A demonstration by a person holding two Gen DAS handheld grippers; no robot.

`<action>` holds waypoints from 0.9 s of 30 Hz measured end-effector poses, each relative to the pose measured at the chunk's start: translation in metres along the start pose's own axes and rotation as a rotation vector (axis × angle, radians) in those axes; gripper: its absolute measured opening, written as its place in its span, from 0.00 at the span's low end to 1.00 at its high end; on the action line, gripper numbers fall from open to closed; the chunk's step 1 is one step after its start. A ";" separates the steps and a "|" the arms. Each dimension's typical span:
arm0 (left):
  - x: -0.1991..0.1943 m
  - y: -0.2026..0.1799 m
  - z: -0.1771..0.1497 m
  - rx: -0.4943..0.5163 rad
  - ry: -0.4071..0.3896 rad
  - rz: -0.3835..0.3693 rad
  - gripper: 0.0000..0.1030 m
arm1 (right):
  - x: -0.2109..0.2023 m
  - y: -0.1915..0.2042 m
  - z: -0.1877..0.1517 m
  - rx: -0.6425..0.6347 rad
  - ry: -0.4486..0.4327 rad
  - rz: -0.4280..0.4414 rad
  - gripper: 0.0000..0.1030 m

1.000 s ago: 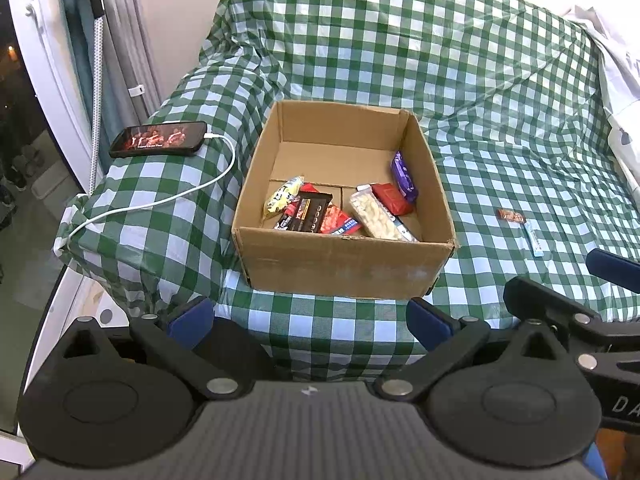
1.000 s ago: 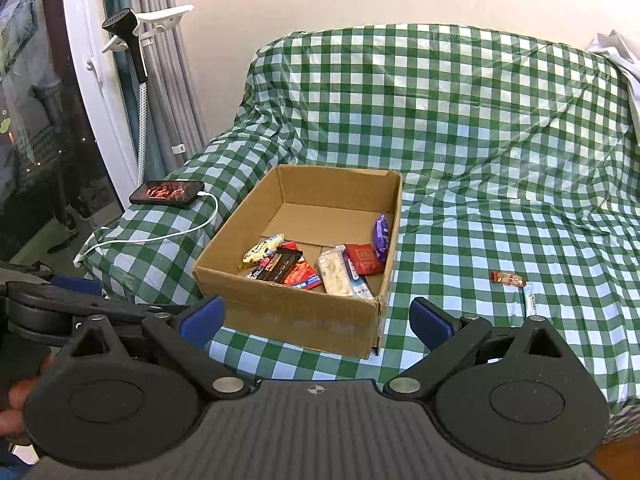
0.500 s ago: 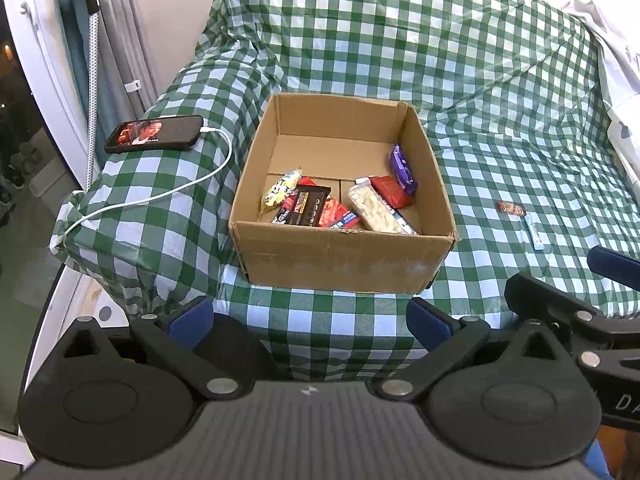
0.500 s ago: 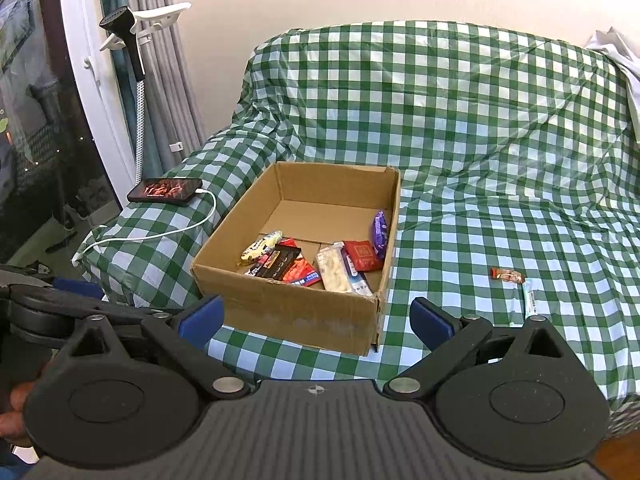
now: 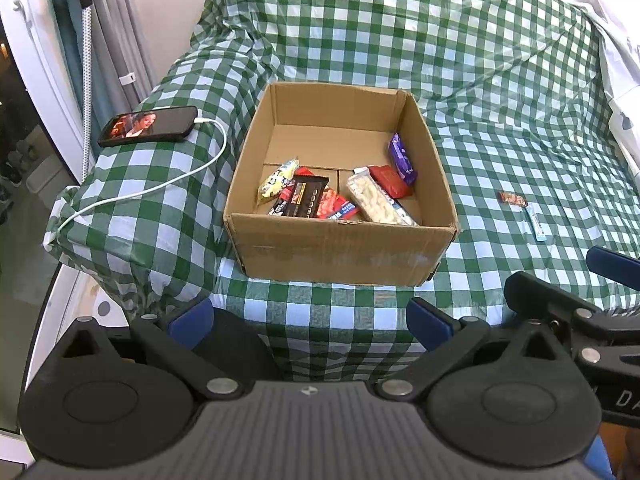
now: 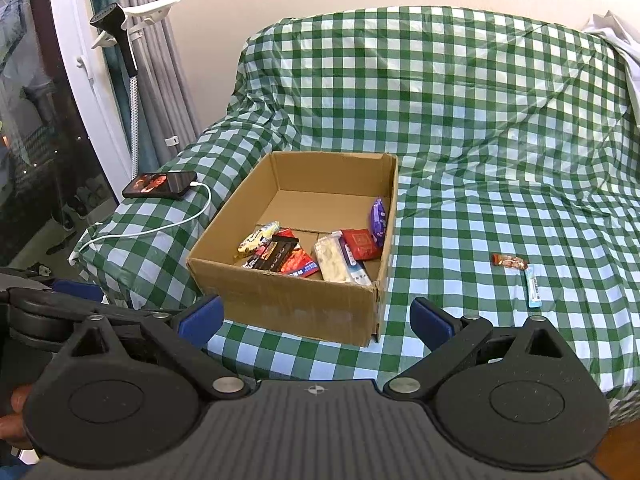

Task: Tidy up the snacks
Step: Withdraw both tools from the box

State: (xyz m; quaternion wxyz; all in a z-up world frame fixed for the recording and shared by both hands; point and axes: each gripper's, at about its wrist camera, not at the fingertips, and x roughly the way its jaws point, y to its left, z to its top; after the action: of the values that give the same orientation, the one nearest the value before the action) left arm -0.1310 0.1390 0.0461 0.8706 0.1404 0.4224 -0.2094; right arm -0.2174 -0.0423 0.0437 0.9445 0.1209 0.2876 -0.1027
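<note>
An open cardboard box (image 5: pixel 340 252) (image 6: pixel 288 304) sits on a green checked sofa cover and holds several snack packs, among them a purple one (image 5: pixel 401 157) (image 6: pixel 378 216) and a red one (image 6: pixel 361 243). Two snacks lie loose on the cover to the right: a small orange-brown bar (image 5: pixel 512 199) (image 6: pixel 508 261) and a thin light-blue stick (image 5: pixel 536 224) (image 6: pixel 533 291). My left gripper (image 5: pixel 310 322) is open and holds nothing, in front of the box. My right gripper (image 6: pixel 316 322) is open too, just before the box's near wall, with nothing in it.
A phone (image 5: pixel 149 125) (image 6: pixel 160 185) with a lit screen lies on the left armrest, its white cable (image 5: pixel 160 188) trailing down. A garment steamer (image 6: pixel 120 36) and curtains stand by the window at left. White cloth (image 5: pixel 616 68) lies at the right.
Both grippers have pulled back and risen a little, so the box looks slightly farther away. Nothing on the sofa has moved and both grippers have stayed open.
</note>
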 end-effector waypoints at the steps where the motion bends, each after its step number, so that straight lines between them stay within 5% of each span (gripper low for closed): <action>1: 0.001 0.000 0.000 0.001 0.002 0.000 1.00 | 0.001 0.000 0.000 0.001 0.002 0.000 0.96; 27: 0.031 -0.020 0.010 0.056 0.075 0.007 1.00 | 0.031 -0.025 -0.001 0.090 0.079 -0.004 0.97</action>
State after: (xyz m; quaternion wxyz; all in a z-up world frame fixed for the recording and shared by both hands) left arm -0.1168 0.1094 0.0267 0.8506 0.1739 0.4481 -0.2129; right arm -0.1997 -0.0695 0.0209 0.9258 0.1666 0.3202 -0.1126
